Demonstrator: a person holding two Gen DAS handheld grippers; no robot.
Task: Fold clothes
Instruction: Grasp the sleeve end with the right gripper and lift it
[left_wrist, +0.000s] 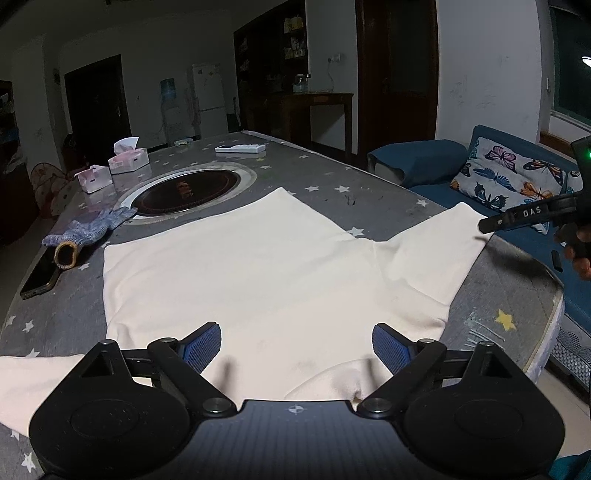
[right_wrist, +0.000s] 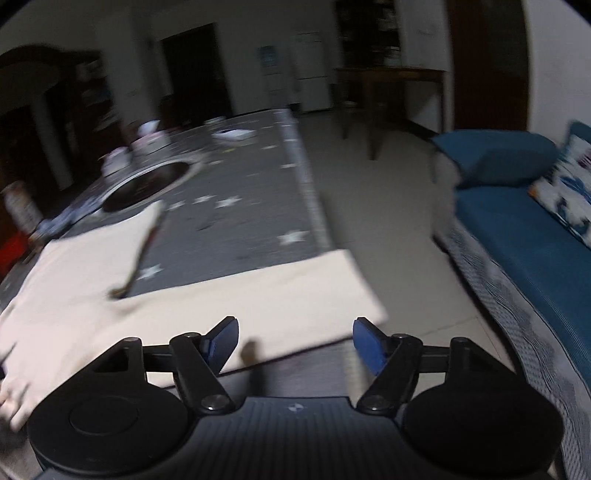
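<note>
- While spread flat on the star-patterned grey counter, cream garment lying with one sleeve reaching toward the right edge.
- Left tongs wide open, blue pads apart above the garment's near hem, gripping nothing.
- Right tongs likewise spread open, poised over the sleeve end near the counter's edge, holding nothing; view blurred.
- Right tongs' black finger visible from the left wrist view, tip just beside the sleeve's far corner.
- Round inset hob beyond the garment.
- Knitted glove and dark phone to the left, near the garment's far corner.
- Tissue boxes and a white remote farther back.
- Blue sofa with a butterfly cushion off to the right.
</note>
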